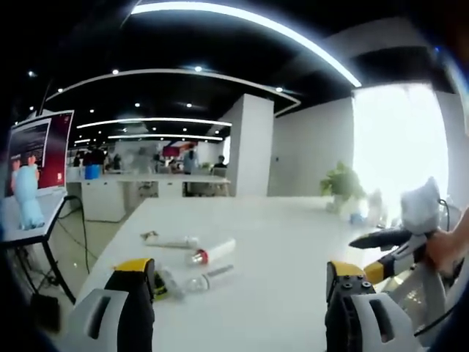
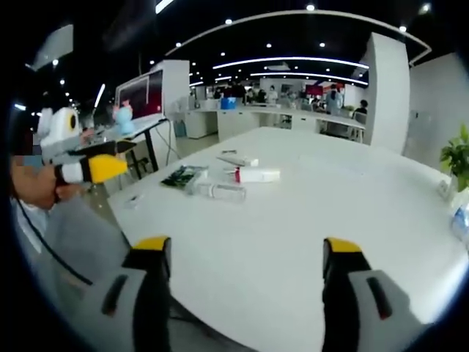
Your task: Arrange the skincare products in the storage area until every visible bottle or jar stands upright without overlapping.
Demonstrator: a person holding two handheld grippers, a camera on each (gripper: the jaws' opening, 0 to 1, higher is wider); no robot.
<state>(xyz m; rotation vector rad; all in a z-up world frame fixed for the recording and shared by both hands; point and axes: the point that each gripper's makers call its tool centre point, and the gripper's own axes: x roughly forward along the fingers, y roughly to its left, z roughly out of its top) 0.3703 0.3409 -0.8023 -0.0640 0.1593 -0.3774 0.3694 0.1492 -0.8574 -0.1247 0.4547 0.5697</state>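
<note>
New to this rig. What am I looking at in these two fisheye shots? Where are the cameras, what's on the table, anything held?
There is no robot here. A person holds a two-finger gripper in each hand, and a camera rides on each one, looking forward between its fingers.

In the left gripper view, the left gripper shows at the bottom, open and holding nothing. The right gripper comes in from the right, in the person's hand.

In the right gripper view, the right gripper is likewise open and holds nothing.

On the white table lie several skincare items, all on their sides: a white tube with a red end, a clear bottle, and a slim white tube. A dark green packet lies beside them.
</note>
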